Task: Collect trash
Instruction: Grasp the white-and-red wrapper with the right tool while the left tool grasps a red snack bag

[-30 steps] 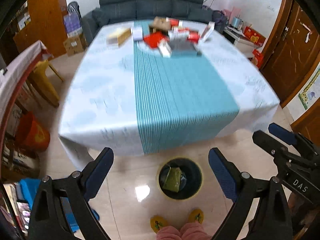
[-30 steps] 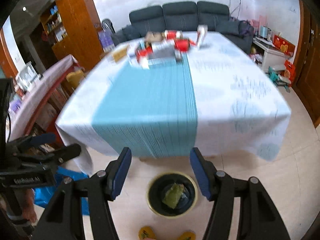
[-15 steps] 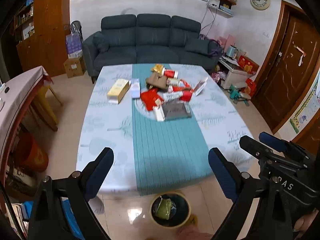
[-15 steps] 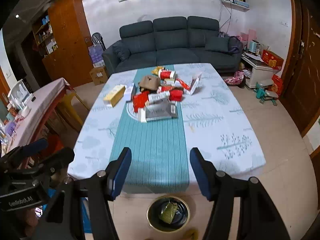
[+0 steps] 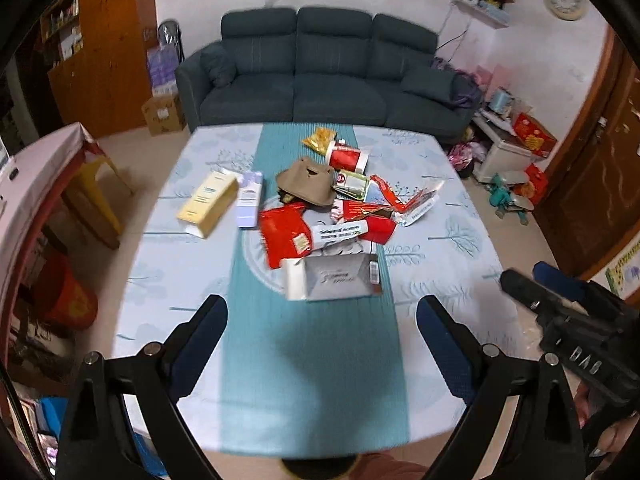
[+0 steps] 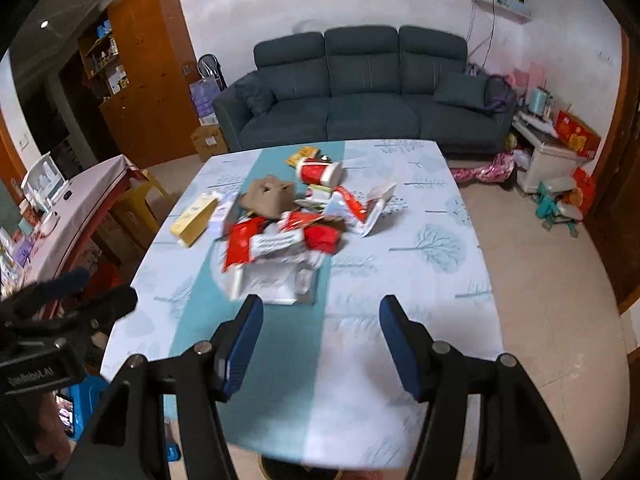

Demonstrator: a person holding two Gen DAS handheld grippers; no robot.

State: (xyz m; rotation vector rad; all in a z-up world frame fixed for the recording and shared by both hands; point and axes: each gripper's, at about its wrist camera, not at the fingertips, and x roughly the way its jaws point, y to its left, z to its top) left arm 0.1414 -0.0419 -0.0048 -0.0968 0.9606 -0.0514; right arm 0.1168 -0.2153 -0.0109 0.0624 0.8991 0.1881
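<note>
Nearest: my left gripper [image 5: 322, 344], jaws spread wide, nothing between the blue pads, hanging over the near end of the table [image 5: 440, 264]. My right gripper [image 6: 320, 340], likewise released and empty, over the same near edge. Each shows at the margin of the other's view.

Below the near table edge: a dark round rim [image 5: 316, 470], only a sliver visible; contents cannot be told.

Table covering: pale cloth printed with trees, with a teal striped runner [image 5: 312, 344] down the middle. Near half bare.

Mid-table, the trash, heaped on and beside the runner, well apart from both grippers:
- grey flat box [image 5: 340, 278], nearest item, white end facing left;
- red crumpled wrapper [image 5: 285, 238], touching the grey box;
- white labelled strip [image 5: 340, 233] lying across red packaging;
- brown paper bag [image 5: 308, 186], behind the wrapper;
- red and white cup [image 5: 347, 157], on its side;
- yellow snack packet [image 5: 320, 139], farthest item;
- torn red and white wrapper [image 5: 412, 202], right of the heap.

Left of the runner: yellow carton [image 5: 208, 205] and pale lilac box [image 5: 249, 199], side by side, touching.

Beyond the table: dark three-seat sofa [image 5: 320, 76] against the wall.
</note>
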